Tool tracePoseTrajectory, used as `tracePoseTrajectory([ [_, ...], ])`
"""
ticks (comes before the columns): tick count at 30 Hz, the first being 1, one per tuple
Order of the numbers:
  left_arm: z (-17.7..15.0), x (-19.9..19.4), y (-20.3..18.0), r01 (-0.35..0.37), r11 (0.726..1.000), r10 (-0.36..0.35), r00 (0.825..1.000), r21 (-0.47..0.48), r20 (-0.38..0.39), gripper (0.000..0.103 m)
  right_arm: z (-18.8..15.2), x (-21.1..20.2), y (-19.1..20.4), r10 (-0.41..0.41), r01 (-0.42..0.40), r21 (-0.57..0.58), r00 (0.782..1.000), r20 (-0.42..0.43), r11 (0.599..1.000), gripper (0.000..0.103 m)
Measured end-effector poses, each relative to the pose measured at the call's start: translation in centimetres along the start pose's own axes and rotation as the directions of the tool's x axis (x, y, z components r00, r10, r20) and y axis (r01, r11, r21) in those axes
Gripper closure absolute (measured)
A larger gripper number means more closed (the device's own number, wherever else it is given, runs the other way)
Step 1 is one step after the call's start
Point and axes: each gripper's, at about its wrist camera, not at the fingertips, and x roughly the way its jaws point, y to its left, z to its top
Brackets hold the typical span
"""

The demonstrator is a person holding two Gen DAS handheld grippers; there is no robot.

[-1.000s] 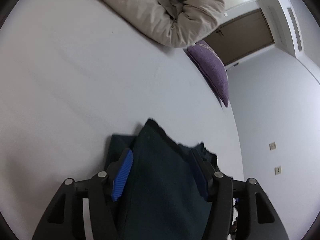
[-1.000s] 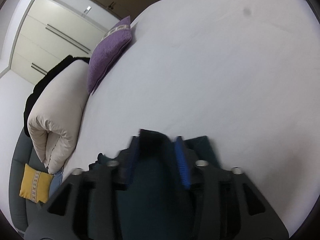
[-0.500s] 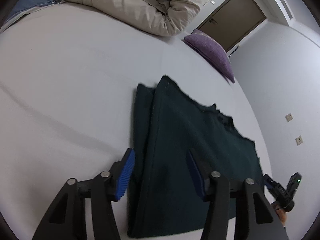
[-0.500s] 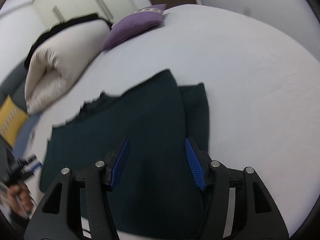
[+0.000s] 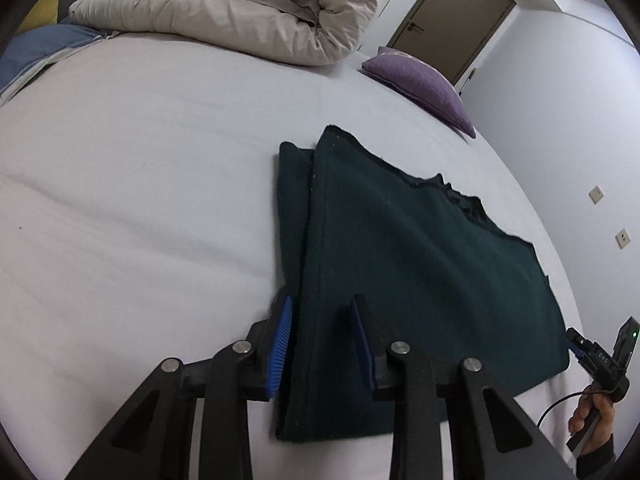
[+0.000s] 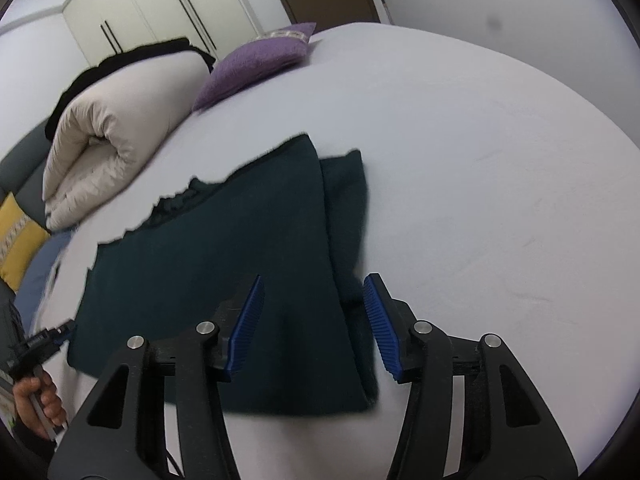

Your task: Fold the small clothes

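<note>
A dark green garment (image 5: 404,264) lies folded flat on the white bed (image 5: 140,184), with a narrower layer showing under its left edge. My left gripper (image 5: 322,344) is open and empty, its blue pads straddling the garment's near left edge just above the cloth. In the right wrist view the same garment (image 6: 240,248) lies flat, and my right gripper (image 6: 314,324) is open and empty above its near right corner. The other hand-held gripper shows at the edge of each view (image 5: 600,364) (image 6: 36,348).
A rolled beige duvet (image 5: 256,8) and a purple pillow (image 5: 420,80) lie at the far side of the bed. A blue cloth (image 5: 36,48) and a yellow cushion (image 6: 20,236) sit by the duvet. Wardrobe doors (image 6: 160,12) and a brown door (image 5: 448,20) stand behind.
Both grippers let go of the garment's folded edge and pulled back. The garment now lies flat on the bed, and both grippers are open.
</note>
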Motion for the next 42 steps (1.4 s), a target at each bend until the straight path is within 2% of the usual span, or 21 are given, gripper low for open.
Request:
tracePoseTrajectory([
  [3, -0.8, 0.0, -0.2, -0.012, 1.000, 0.012, 1.000, 0.020, -0.006, 0.074, -0.7, 0.1, 0.0, -0.012, 0.012, -0.032, 1.000, -0.023, 0.999, 0.066],
  [7, -1.4, 0.2, -0.3, -0.018, 0.999, 0.019, 1.000, 0.033, -0.013, 0.088, -1.4, 0.5, 0.2, -0.026, 0.023, -0.061, 0.999, -0.039, 0.998, 0.077],
  [9, -1.5, 0.2, -0.5, -0.026, 0.998, 0.027, 1.000, 0.049, -0.015, 0.095, -1.7, 0.5, 0.4, -0.049, 0.046, -0.082, 0.998, -0.042, 0.996, 0.089],
  [12, -1.6, 0.2, -0.5, -0.027, 0.998, 0.028, 0.999, 0.054, -0.015, 0.096, -2.0, 0.0, 0.4, -0.078, 0.074, -0.101, 0.996, -0.037, 0.992, 0.097],
  [23, -2.7, -1.3, 0.6, -0.004, 1.000, 0.004, 1.000, 0.011, 0.000, 0.097, -2.8, -2.2, -0.8, -0.053, 0.052, -0.028, 0.998, -0.022, 0.998, 0.098],
  [32, -3.3, -0.8, 1.5, 0.020, 1.000, -0.020, 1.000, -0.013, -0.008, 0.097, -4.5, -2.1, -2.5, -0.042, 0.043, 0.021, 0.998, -0.044, 0.999, 0.098],
  [42, -3.5, -0.8, 1.8, 0.019, 1.000, -0.019, 1.000, -0.008, -0.012, 0.097, -4.8, -1.7, -3.1, -0.033, 0.035, 0.033, 0.998, -0.054, 0.999, 0.098],
])
